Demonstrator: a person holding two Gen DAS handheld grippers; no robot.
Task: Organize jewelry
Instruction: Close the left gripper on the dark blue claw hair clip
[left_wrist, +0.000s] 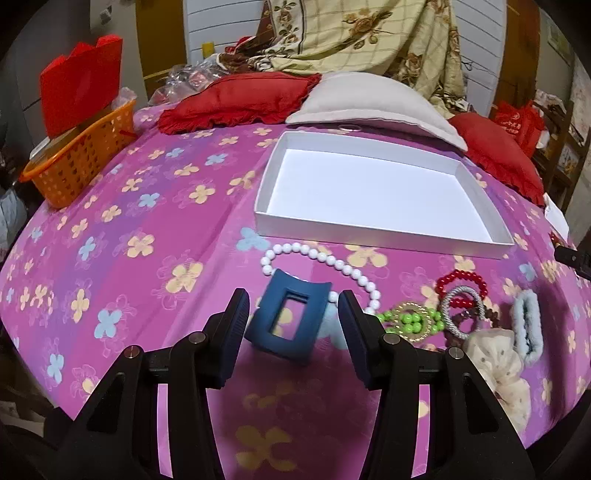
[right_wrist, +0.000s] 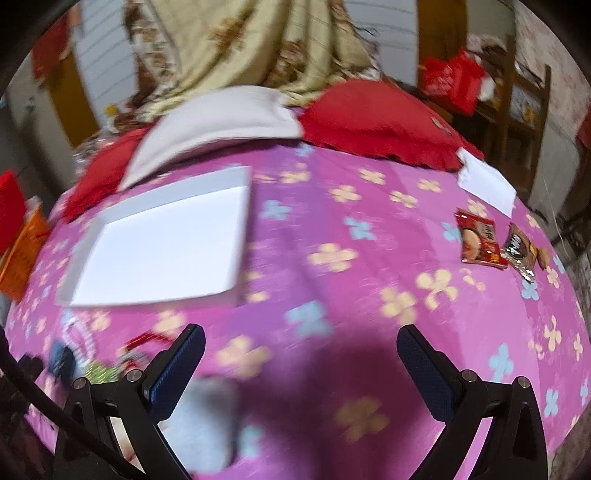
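Now blue hair clip (left_wrist: 287, 316) between spread fingers of left hand-held gripper (left_wrist: 293, 308).

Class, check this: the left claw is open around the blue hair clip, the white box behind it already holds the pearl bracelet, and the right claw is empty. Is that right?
One point is wrong. The white box holds nothing; the pearl bracelet lies on the bedspread in front of it, as the left wrist view shows. The left claw is open around the blue hair clip, and the right claw is empty.

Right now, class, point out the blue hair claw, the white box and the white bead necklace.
blue hair claw (left_wrist: 286, 315): left wrist view, on its right frame edge.
white box (left_wrist: 369, 232): left wrist view, on its near wall.
white bead necklace (left_wrist: 325, 257): left wrist view, on a top bead.
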